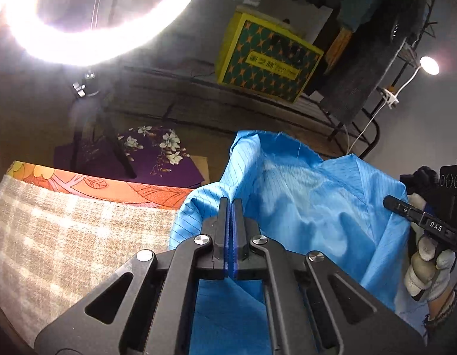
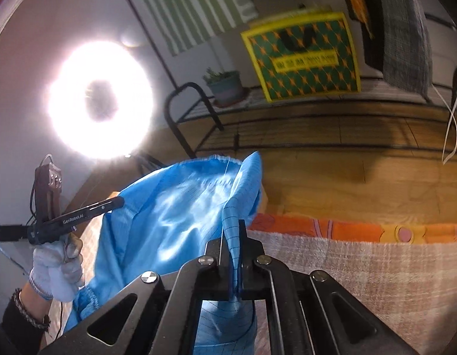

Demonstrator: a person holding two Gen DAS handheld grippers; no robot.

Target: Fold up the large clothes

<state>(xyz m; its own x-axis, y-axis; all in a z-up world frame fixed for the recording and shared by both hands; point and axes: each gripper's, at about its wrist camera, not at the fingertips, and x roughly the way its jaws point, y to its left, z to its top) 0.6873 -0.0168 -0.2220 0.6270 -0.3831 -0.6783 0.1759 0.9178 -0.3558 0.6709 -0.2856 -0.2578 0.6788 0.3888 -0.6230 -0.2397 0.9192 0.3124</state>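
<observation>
The left gripper (image 1: pixel 231 207) is clamped on one edge of the blue garment (image 1: pixel 302 201), and the right gripper (image 2: pixel 232 230) is clamped on another edge. The garment hangs between them, raised above the beige checked cover (image 1: pixel 65 236) with its orange border (image 2: pixel 346 230).

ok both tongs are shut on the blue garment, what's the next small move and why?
Probably lift a bit higher and draw the two hands apart. The left tongs and right tongs each pinch an edge of the blue garment, but the cloth between them sags in loose folds above the plaid cover, so it needs tension before any fold.
</observation>
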